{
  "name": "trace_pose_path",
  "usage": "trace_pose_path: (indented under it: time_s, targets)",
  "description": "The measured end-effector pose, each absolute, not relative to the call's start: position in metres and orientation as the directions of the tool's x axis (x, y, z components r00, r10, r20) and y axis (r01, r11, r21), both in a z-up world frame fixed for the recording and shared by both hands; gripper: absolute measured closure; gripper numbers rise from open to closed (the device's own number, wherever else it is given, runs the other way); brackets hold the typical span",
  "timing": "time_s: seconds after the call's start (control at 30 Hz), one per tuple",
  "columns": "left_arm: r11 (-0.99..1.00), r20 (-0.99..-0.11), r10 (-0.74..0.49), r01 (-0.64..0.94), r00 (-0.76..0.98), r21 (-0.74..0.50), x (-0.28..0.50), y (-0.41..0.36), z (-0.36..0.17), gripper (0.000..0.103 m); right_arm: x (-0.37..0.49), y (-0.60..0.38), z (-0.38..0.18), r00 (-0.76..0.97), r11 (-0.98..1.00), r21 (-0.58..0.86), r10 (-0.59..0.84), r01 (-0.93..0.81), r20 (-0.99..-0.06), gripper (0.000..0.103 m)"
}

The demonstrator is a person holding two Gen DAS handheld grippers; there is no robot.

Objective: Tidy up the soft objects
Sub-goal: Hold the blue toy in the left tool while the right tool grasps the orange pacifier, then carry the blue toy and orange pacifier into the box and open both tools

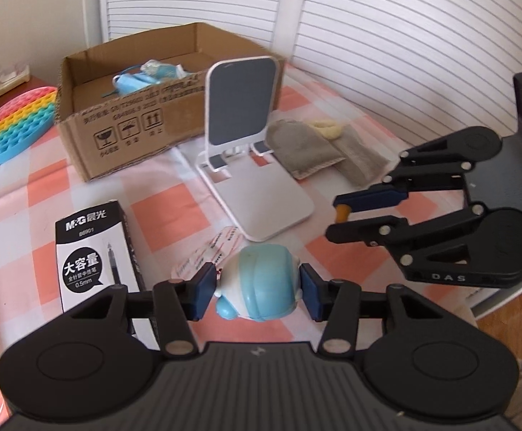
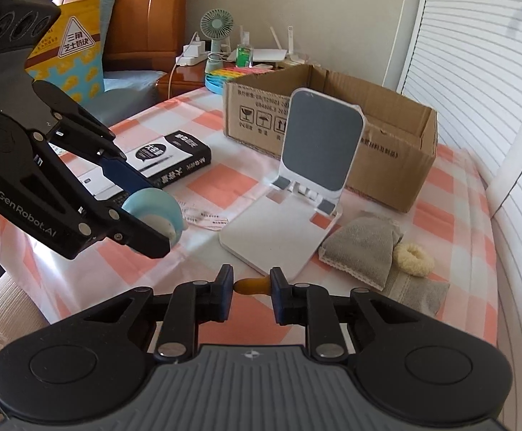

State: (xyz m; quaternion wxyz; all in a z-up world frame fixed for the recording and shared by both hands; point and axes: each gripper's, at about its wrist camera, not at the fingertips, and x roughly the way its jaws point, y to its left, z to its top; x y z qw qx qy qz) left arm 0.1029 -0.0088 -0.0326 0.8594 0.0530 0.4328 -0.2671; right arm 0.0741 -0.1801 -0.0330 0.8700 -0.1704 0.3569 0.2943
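Gripping both at once — left tool [image 1: 257,289] clenched on the blue toy [image 1: 261,283] above the worktop [image 1: 160,208], right tool [image 2: 252,285] pinching a small amber piece [image 2: 252,284]. Toy looks squashy, light; side holds suit it — box [image 1: 124,133] waits behind.

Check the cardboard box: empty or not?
Not empty. The open cardboard box holds light blue items at its bottom, seen from the left wrist.

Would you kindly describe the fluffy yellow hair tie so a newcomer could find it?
Start at the cardboard box, then the white phone stand before it. Right of the stand lie grey cloth pouches; the hair tie rests against them, the only cream-yellow fuzzy ring.
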Motion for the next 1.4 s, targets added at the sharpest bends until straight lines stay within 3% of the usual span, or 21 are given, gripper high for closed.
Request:
trace_pose_path:
  time_s: [0.83, 1.2, 1.4]
  targets:
    - [0.847, -0.754, -0.403, 0.524, 0.518, -0.092, 0.117, 0.02, 0.02, 0.057, 0.094, -0.196, 0.006, 0.607, 0.814, -0.066, 0.373, -0.577, -0.702, 0.077]
    - [0.859, -0.722, -0.426, 0.495, 0.545, -0.133, 0.16, 0.014, 0.035, 0.058, 0.139, -0.216, 0.029, 0.619, 0.867, 0.033, 0.381, -0.497, -0.687, 0.077]
    - [0.866, -0.72, -0.405, 0.49, 0.563, -0.103, 0.194, 0.006, 0.044, 0.058, 0.164, -0.214, 0.043, 0.645, 0.876, -0.001, 0.355, -0.483, -0.676, 0.077]
